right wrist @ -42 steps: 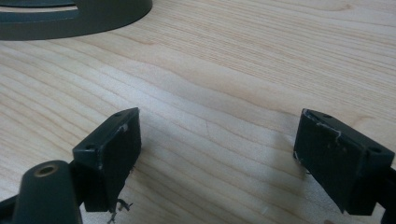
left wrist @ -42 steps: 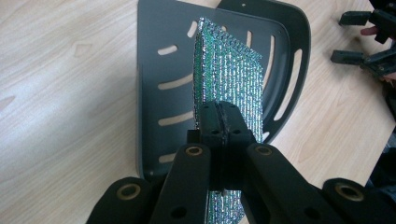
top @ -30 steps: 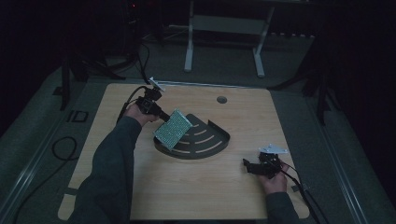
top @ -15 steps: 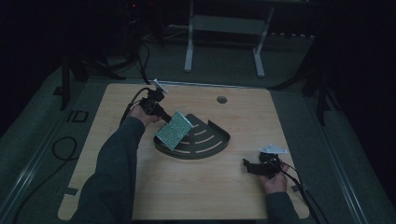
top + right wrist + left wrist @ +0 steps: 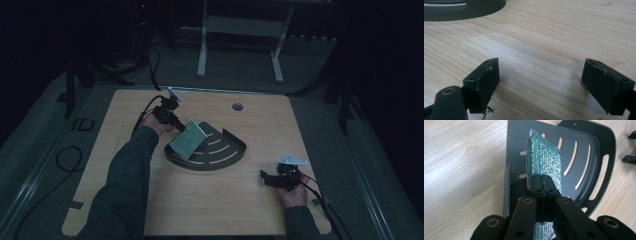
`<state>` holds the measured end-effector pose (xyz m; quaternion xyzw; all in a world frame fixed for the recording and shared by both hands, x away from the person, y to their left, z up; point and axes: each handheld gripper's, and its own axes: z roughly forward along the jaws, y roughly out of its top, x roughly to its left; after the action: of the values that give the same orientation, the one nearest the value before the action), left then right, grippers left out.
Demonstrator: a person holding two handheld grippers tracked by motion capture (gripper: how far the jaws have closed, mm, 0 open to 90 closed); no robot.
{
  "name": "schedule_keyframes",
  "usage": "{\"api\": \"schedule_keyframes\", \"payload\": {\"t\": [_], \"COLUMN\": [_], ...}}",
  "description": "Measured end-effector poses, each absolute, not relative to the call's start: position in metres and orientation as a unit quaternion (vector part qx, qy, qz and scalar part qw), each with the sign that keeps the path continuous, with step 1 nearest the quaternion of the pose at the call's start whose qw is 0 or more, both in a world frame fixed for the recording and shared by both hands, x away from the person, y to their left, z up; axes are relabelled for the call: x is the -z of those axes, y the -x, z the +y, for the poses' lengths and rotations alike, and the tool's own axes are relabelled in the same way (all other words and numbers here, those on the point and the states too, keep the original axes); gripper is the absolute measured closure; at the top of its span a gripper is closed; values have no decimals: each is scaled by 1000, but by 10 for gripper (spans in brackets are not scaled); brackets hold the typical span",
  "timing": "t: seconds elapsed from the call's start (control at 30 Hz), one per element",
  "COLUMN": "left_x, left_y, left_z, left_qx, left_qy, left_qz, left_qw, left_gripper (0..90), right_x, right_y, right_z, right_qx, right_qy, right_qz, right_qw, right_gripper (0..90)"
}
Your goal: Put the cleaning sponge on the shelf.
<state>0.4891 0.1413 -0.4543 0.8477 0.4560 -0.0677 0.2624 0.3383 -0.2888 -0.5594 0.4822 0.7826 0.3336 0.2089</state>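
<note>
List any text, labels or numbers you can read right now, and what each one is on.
"ID": pale marking on the floor left of the table, read from the high view; it may be a symbol, not letters.
No readable print on the glittery pad, the dark slotted tray, the left gripper or the right gripper.

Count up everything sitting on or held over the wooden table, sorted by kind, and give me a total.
Glittery green pouch, clamped in the left hand-held gripper: 1
Dark slotted corner tray: 1
Hand-held grippers, the left one and the open right hand-held gripper: 2
Total: 4
</note>
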Motion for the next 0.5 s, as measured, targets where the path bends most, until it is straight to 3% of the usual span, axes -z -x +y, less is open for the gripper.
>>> {"api": "schedule_keyframes", "payload": {"t": [0.5], "left_x": [463], "left_y": [-486], "left_z": [135], "left_qx": [51], "left_qy": [-867], "left_qz": [446], "left_qw": [215], "left_gripper": [900], "right_x": [559], "right_y": [-338], "right_z": [-289], "right_qx": [-334], "right_qy": [-482], "right_qz": [783], "right_qw": [209], "right_gripper": [144]}}
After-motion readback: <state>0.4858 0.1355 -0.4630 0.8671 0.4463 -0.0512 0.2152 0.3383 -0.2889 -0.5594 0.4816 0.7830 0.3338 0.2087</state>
